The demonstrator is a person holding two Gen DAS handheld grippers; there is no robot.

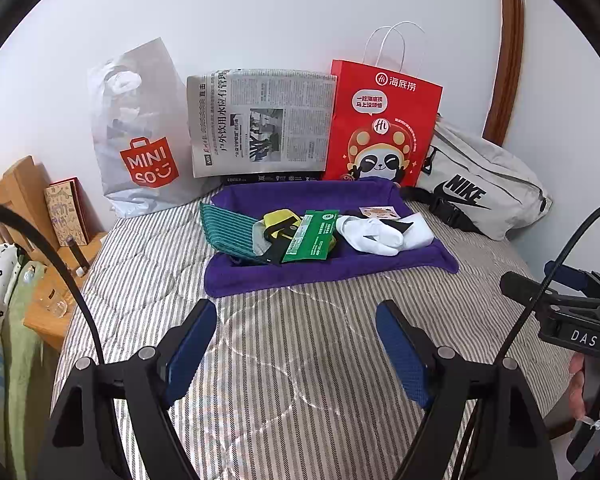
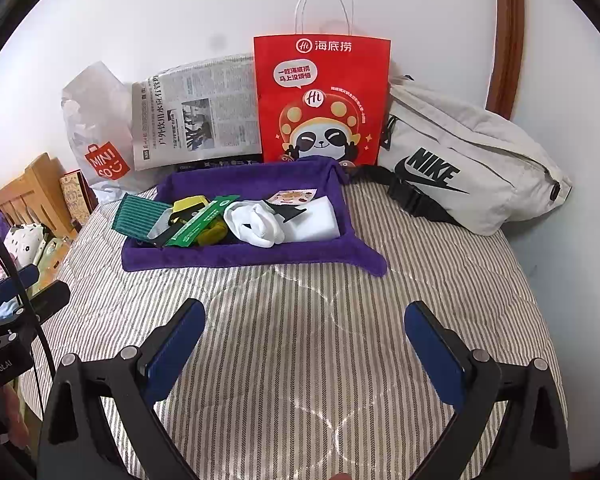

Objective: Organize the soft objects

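A purple cloth tray (image 1: 324, 270) (image 2: 236, 258) lies on the striped bedspread (image 1: 300, 360) (image 2: 300, 340). In it are a green striped cloth (image 1: 228, 230) (image 2: 138, 218), a yellow and black item (image 1: 278, 222) (image 2: 190, 204), a green packet (image 1: 310, 236) (image 2: 198, 222), white socks (image 1: 374, 234) (image 2: 256, 222) and a white folded piece (image 2: 314, 218). My left gripper (image 1: 300, 312) is open over bare bedspread in front of the tray, holding nothing. My right gripper (image 2: 304, 312) is open too, also short of the tray. The right gripper's body (image 1: 572, 312) shows at the left wrist view's right edge.
Against the wall stand a grey Miniso bag (image 1: 140, 136) (image 2: 96, 128), a newspaper (image 1: 260, 124) (image 2: 196, 116), a red paper bag (image 1: 380, 124) (image 2: 320, 100) and a grey Nike bag (image 1: 484, 184) (image 2: 468, 152). A wooden bedside shelf (image 1: 28, 200) is at the left.
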